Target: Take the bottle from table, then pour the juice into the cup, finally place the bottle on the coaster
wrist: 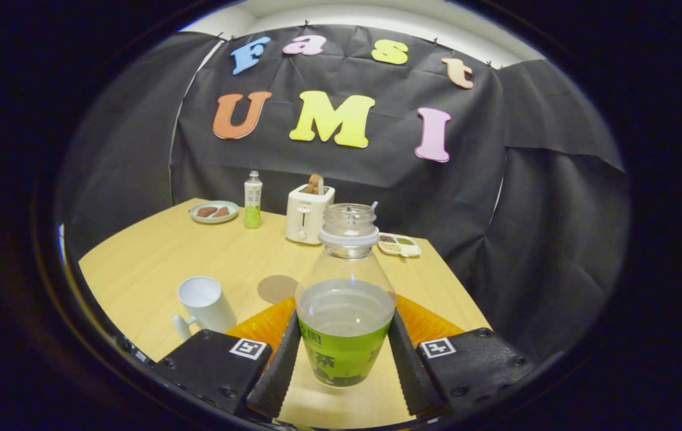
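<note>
An uncapped clear bottle (345,299) with a green label and pale juice stands upright between my two fingers, lifted a little above the wooden table (155,263). My gripper (343,353) is shut on the bottle's lower body, both pads pressing its sides. A white cup (205,303) with a handle stands on the table to the left, just ahead of the left finger. A round brown coaster (276,288) lies flat beyond the cup, just left of the bottle.
At the table's far side stand a white toaster (308,212) with a slice in it, a second small bottle (252,200), a plate (214,211) with food, and a small snack tray (399,244). The table's right edge runs close by the right finger.
</note>
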Available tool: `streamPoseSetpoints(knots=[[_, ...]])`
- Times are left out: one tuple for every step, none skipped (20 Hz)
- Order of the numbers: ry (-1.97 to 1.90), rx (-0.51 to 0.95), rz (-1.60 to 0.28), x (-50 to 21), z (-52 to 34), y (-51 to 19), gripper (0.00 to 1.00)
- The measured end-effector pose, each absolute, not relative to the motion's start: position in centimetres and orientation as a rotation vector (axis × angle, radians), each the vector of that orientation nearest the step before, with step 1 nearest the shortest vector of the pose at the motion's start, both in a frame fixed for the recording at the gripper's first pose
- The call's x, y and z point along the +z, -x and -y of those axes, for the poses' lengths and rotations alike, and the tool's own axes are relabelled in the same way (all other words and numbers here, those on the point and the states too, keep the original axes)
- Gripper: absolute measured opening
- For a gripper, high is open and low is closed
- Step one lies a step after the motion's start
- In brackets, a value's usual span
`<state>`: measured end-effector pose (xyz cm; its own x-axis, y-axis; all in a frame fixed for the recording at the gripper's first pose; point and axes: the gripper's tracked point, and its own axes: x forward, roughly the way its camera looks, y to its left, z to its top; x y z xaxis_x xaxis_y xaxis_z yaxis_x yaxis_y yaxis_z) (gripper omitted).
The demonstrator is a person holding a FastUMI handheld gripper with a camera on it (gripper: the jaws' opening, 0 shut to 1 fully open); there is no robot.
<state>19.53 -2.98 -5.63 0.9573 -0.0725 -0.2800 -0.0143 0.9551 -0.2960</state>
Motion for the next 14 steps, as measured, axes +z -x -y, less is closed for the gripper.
streamPoseSetpoints(knots=[[0.36,-0.048,-0.291,-5.4,3.1,-19.6,0.79],[0.427,-0.072,-0.285,-5.1,3.4,-19.8,0.79],[0.495,-0.105,-0.275,-4.7,3.7,-20.0,0.79],[0.56,-0.132,-0.26,-4.3,3.8,-20.3,0.79],[0.621,-0.153,-0.245,-3.9,3.8,-20.6,0.79],[0.692,-0.173,-0.231,-3.8,3.7,-21.0,0.79],[0.758,-0.191,-0.214,-3.5,3.5,-21.3,0.79],[0.817,-0.209,-0.196,-3.2,3.3,-21.5,0.79],[0.867,-0.221,-0.183,-3.0,3.1,-21.7,0.79],[0.907,-0.232,-0.163,-2.9,2.8,-21.9,0.79],[0.949,-0.242,-0.141,-2.6,2.5,-22.0,0.79],[0.987,-0.248,-0.125,-2.4,2.3,-22.3,0.79],[1.014,-0.258,-0.117,-2.3,2.2,-22.3,0.79],[1.033,-0.267,-0.119,-2.3,2.1,-22.4,0.79]])
